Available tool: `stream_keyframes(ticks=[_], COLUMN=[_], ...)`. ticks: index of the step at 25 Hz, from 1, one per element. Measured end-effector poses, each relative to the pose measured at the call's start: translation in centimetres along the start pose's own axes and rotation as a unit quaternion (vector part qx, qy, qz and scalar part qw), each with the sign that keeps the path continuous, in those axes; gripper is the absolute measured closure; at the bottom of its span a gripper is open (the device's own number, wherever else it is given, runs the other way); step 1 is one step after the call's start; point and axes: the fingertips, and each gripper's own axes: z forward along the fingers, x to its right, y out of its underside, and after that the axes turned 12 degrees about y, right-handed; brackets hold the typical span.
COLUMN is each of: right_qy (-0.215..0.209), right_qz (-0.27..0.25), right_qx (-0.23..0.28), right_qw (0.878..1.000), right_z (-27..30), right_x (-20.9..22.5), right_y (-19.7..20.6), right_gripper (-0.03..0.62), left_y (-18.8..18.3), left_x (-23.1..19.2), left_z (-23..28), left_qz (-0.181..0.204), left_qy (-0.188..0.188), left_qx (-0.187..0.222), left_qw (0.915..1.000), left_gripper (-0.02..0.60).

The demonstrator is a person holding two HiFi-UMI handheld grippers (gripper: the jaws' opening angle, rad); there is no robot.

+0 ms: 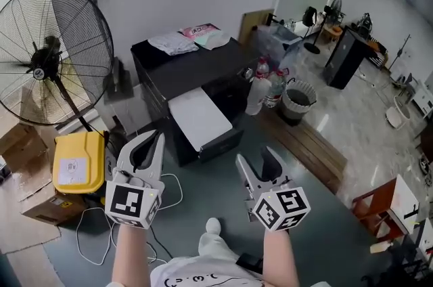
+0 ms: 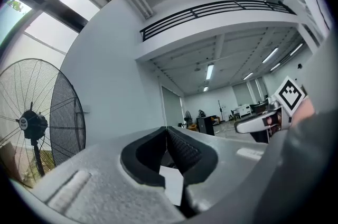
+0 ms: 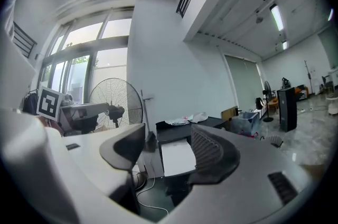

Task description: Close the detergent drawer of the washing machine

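Note:
A black washing machine [image 1: 193, 72] stands on the floor ahead of me, against the wall. A white flat part [image 1: 199, 118] juts out of its front towards me; in the right gripper view this white part [image 3: 177, 157] shows between the jaws, still some way off. My left gripper [image 1: 154, 138] is shut, its fingertips [image 2: 167, 130] meeting with nothing gripped, and it hovers just left of the machine's near corner. My right gripper [image 1: 256, 158] is open and empty, short of the machine and to its right.
A large floor fan [image 1: 51, 55] stands at the left, with a yellow box [image 1: 78, 162] on cardboard beneath it. Cables [image 1: 169, 187] lie on the floor. Cloths [image 1: 193, 38] rest on the machine. Water bottles [image 1: 260, 86], a waste bin [image 1: 298, 101] and a wooden board [image 1: 304, 143] are at the right.

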Motion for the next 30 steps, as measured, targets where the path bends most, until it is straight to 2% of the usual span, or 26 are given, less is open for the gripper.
stream_keyframes(ticks=[8, 17, 24, 30], right_qy=[-0.018, -0.036, -0.051, -0.071], right_qz=[0.062, 0.116, 0.178, 0.227], right_qx=[-0.039, -0.127, -0.191, -0.234], right_qw=[0.997, 0.984, 0.964, 0.943], right_z=[8.4, 13.2, 14.9, 15.2], right_x=[4.9, 7.7, 8.6, 7.5], right_y=[2.7, 10.2, 16.2, 20.0], right_gripper=[0.338, 0.338, 0.338, 0.338], left_y=[2.8, 6.6, 10.0, 11.7], left_x=[-2.8, -4.2, -3.9, -3.8], left_z=[7.4, 12.0, 14.3, 14.9], left_qz=[-0.011, -0.034, -0.051, -0.063], left_qy=[-0.017, -0.031, -0.032, -0.033], left_qx=[-0.021, -0.059, -0.089, -0.105], left_qw=[0.9996, 0.9972, 0.9942, 0.9919], left_gripper=[0.566, 0.566, 0.565, 0.566])
